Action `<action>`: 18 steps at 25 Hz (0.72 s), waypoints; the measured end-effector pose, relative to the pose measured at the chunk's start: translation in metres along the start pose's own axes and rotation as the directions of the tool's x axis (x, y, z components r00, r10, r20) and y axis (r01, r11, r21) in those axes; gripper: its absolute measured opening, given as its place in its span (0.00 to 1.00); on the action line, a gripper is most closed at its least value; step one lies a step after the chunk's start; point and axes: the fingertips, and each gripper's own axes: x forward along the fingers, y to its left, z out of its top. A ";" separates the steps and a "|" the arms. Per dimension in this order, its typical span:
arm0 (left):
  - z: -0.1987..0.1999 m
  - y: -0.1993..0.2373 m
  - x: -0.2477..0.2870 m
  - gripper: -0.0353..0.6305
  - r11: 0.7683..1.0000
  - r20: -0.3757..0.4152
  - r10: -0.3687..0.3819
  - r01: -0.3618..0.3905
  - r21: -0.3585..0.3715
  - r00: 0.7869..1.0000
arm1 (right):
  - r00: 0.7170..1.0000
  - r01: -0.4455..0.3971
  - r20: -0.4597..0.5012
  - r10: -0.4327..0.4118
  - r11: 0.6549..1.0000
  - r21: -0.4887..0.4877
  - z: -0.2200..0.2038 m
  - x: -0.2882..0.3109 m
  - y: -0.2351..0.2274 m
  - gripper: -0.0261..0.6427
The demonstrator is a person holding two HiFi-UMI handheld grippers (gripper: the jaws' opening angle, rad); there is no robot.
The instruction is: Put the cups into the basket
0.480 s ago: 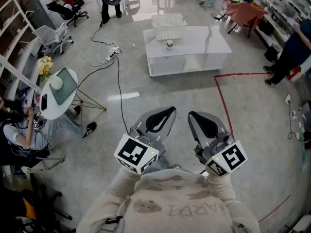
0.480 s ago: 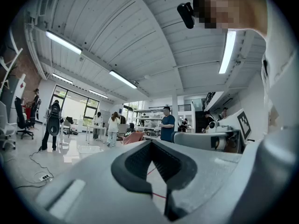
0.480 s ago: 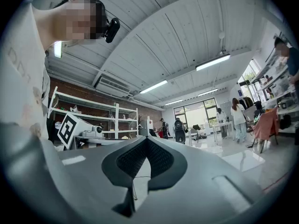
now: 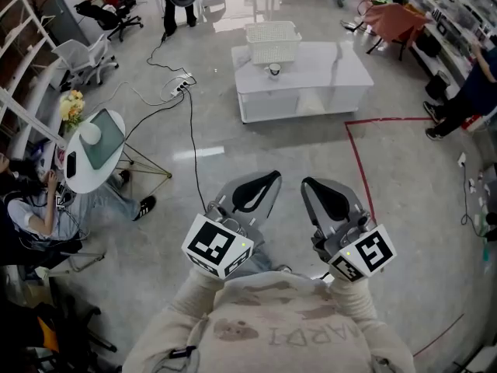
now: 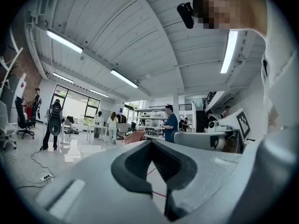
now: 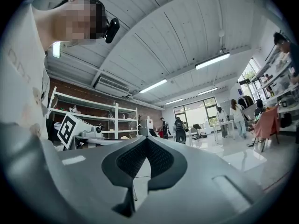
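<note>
The low white table (image 4: pixel 342 72) stands well ahead of you, with the white lattice plastic basket (image 4: pixel 272 41) at its far-left corner. Your left gripper (image 4: pixel 273 176) and right gripper (image 4: pixel 305 183) are pinched together and empty, probably only being carried. The small pale cup (image 4: pixel 272 70) stands just before the basket.

A pale beige sweatshirt (image 4: pixel 272 329) with faded grey lettering is worn, shown at the lower centre of the head view, and its sleeves (image 4: pixel 190 305) are of the same cloth. The left gripper (image 4: pixel 262 181) and the right gripper (image 4: pixel 312 186) are made of grey plastic, with black ribbed pads (image 4: pixel 252 196) inside. On each gripper a white cube (image 4: pixel 219 245) with black square markers is fixed.
</note>
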 end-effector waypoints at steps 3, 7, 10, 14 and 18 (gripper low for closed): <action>-0.001 0.015 0.003 0.05 1.000 0.002 0.002 -0.002 -0.001 1.000 | 1.000 0.000 0.005 0.000 1.000 0.016 -0.001 0.014 -0.005 0.08; 0.000 0.038 0.005 0.06 1.000 0.011 -0.003 0.003 0.007 1.000 | 0.999 -0.009 0.033 0.007 0.998 0.064 -0.001 0.036 -0.010 0.08; -0.002 0.055 0.006 0.05 1.000 0.015 -0.021 0.021 0.020 1.000 | 0.999 0.015 0.034 -0.016 0.999 0.037 -0.002 0.051 -0.013 0.08; -0.002 0.072 0.012 0.06 0.999 0.022 -0.042 0.041 0.024 0.999 | 0.999 0.033 0.016 -0.034 0.999 0.017 -0.005 0.062 -0.016 0.08; 0.003 0.079 0.020 0.06 0.999 0.030 -0.051 0.051 0.000 0.998 | 0.999 0.050 0.000 -0.050 0.999 0.015 -0.005 0.066 -0.025 0.08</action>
